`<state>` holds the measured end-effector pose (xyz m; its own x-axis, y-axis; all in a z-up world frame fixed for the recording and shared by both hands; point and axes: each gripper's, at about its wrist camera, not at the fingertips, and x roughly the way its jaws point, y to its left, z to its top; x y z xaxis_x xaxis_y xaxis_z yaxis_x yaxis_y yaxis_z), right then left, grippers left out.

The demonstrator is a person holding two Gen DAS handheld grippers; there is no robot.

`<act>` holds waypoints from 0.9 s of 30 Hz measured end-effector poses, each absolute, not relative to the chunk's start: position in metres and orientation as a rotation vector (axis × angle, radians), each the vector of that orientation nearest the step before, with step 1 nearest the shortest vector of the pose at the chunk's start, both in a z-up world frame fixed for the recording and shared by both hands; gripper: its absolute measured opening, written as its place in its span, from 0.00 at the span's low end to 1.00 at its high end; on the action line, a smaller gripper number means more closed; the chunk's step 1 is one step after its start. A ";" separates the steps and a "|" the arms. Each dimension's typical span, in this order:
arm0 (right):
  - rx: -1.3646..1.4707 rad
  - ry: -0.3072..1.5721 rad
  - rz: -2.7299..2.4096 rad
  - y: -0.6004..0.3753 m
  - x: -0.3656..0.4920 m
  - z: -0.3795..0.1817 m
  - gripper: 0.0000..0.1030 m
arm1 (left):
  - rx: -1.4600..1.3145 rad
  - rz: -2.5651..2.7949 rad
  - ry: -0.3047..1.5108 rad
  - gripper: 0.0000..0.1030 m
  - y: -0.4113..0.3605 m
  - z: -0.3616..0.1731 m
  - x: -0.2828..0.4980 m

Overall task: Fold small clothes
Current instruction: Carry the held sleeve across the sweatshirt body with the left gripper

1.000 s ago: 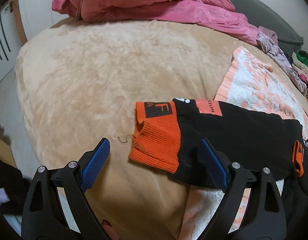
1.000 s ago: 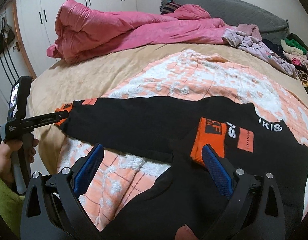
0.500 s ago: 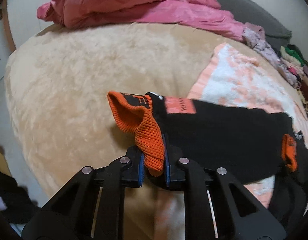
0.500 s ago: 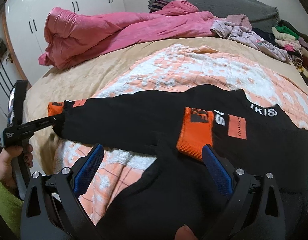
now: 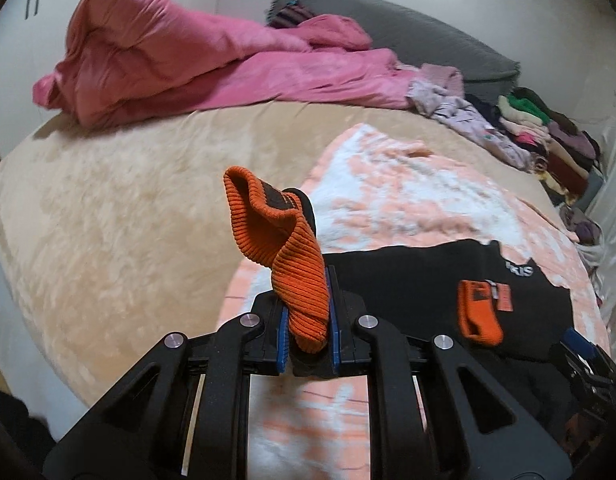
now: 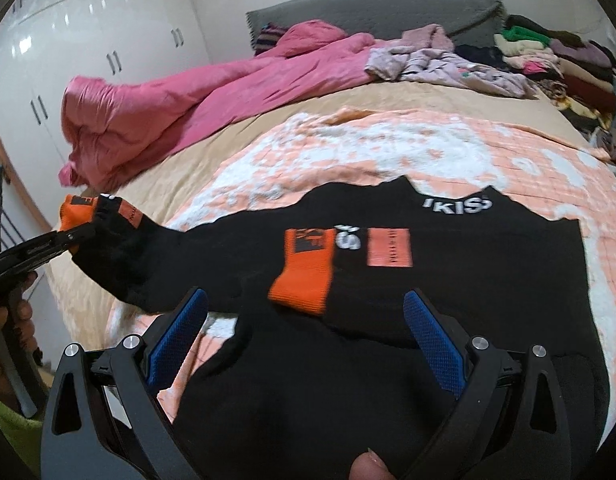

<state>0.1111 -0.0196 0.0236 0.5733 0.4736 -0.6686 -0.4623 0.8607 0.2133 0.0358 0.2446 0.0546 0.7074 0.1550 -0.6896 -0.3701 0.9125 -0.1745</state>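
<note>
A black sweater (image 6: 447, 280) with orange cuffs lies spread on an orange-and-white blanket (image 6: 347, 152). My left gripper (image 5: 308, 320) is shut on the orange cuff (image 5: 292, 264) of one sleeve and holds it up off the bed, the sleeve trailing behind. From the right wrist view that left gripper (image 6: 48, 248) sits at the far left with the cuff (image 6: 78, 210) in it. My right gripper (image 6: 304, 320) is open, low over the sweater, just short of the other orange cuff (image 6: 304, 276), which lies folded in on the chest. Nothing is between its fingers.
A beige fleece cover (image 5: 108, 220) spreads over the bed, whose edge falls away at the left. A pink duvet (image 5: 188, 64) is bunched at the back. Piled clothes (image 5: 539, 128) line the right side. White wardrobe doors (image 6: 88, 40) stand behind.
My left gripper closed on the orange cuff, then lifted it and carried it right over the blanket. My right gripper stayed open and shifted across the sweater toward the other cuff.
</note>
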 end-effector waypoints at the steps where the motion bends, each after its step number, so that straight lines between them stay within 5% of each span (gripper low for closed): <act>1: 0.026 0.783 0.540 -0.026 0.111 0.025 0.95 | -0.306 0.285 0.725 0.08 0.239 0.058 0.037; 27: 0.190 0.749 0.388 -0.140 0.113 0.025 0.95 | -0.180 0.036 0.734 0.08 0.105 0.073 0.074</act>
